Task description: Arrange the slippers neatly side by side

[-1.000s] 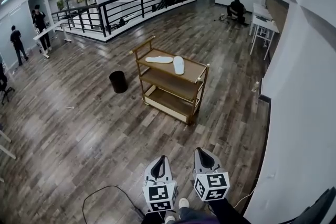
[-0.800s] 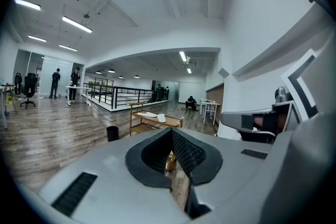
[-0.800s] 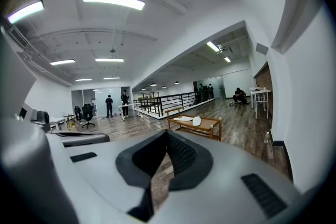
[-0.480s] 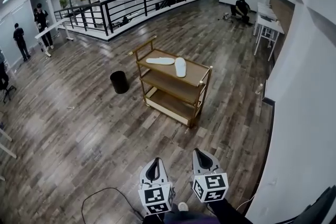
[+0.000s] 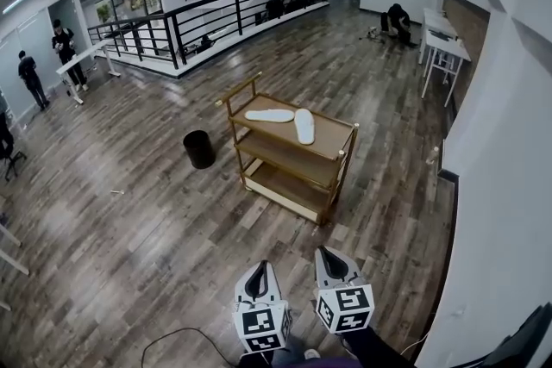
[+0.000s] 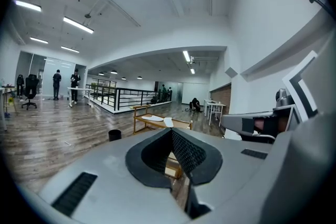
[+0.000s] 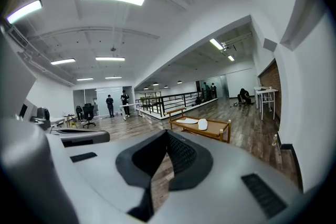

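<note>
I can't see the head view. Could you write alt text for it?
One white slipper lies at an angle to the other slipper on the top shelf of a wooden cart some way ahead. The left gripper and right gripper, both shut and empty, show at the bottom edge; a black bin stands left of the cart.

Wooden 3-shelf cart (image 5: 333,139) mid-floor w/ black bin (image 5: 199,149) near it, railing (image 5: 216,13) behind.

right tool (image 7: 167,135) jaws together | slippers (image 7: 202,124) on cart (image 7: 216,127)
</note>
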Demonstrator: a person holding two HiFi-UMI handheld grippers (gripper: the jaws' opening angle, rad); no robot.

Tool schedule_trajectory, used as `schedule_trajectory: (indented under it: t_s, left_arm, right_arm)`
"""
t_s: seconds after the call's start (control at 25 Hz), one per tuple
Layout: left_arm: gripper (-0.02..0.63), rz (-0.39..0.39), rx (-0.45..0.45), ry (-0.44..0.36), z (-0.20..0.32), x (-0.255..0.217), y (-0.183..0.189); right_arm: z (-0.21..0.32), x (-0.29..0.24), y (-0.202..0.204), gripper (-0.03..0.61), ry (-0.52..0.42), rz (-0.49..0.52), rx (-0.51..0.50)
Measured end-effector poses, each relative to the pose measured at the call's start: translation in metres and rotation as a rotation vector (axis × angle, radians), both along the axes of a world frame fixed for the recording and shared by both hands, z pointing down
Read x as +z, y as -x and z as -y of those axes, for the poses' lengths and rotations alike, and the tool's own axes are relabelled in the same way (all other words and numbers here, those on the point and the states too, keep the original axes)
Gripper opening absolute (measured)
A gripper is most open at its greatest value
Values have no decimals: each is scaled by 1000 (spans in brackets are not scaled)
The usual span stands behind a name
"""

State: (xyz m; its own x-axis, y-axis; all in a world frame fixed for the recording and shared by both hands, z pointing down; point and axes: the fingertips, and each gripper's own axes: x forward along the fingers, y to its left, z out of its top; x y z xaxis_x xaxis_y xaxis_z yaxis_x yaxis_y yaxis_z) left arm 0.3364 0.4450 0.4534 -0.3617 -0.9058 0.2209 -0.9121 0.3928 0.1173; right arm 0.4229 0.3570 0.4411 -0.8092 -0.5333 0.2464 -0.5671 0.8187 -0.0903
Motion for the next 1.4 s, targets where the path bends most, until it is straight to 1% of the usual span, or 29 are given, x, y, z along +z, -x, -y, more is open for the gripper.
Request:
schedule_trajectory:
  t_s: [0.28, 0.44, 0.64, 0.88, 1.08, 1.24, 1.4]
  left_arm:
    - [2, 13, 27, -7, 40, 2, 67]
    - [2, 6, 33, -14, 52, 1, 97]
    - [1, -7, 32, -16, 60, 14, 125]
    - [2, -38, 15, -15, 63, 21, 145]
    - [2, -63, -23, -17, 66, 29, 166]
    - [1, -54, -49, -3, 78, 32, 185]
    - [2, -47, -75, 9, 103, 31, 209]
  right_arm:
    - [35, -3, 74, -2, -20, 14, -3]
    - [46, -4, 105, -2, -26, 18, 5]
    - [56, 7, 130, -2, -27, 3, 16]
    - [64, 10, 150, -2, -25, -18, 20]
    - [70, 16, 175, -2, -33, -30, -12]
    - [86, 17, 200, -2, -29, -32, -43]
    - [113, 21, 225, -2, -17, -29, -68]
